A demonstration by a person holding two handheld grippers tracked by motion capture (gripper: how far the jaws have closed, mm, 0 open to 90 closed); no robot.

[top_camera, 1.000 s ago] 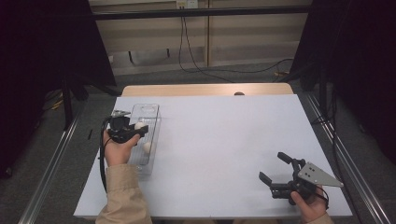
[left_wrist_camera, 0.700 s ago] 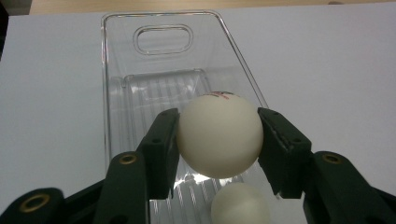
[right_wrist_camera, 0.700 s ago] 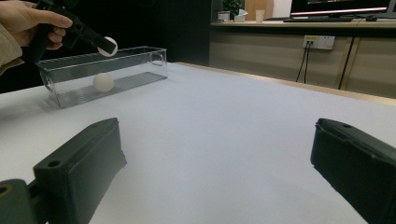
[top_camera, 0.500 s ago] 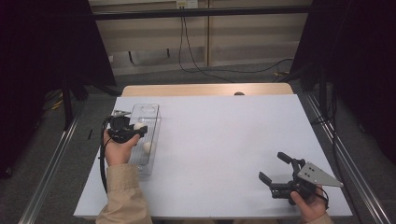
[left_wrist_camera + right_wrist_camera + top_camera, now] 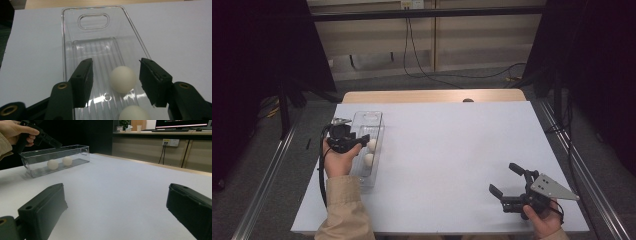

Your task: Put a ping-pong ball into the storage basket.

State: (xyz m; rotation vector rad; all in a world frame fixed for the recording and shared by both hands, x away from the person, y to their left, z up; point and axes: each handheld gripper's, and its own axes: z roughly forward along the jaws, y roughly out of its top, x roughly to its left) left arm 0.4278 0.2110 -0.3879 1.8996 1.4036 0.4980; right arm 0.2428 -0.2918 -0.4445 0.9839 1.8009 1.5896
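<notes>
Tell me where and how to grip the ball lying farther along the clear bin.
Probably take the farther ball across its widest middle, coming straight down through the clear bin's open top. The walls block any level approach. The left gripper already hangs over it, jaws just opened and apart, one either side, lined up across the bin.

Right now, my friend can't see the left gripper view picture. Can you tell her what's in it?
Two white balls lie in a long clear plastic bin on a white table. The left gripper hangs over the bin, its two black jaws apart on either side of the farther ball without touching it; they have just been opening.
</notes>
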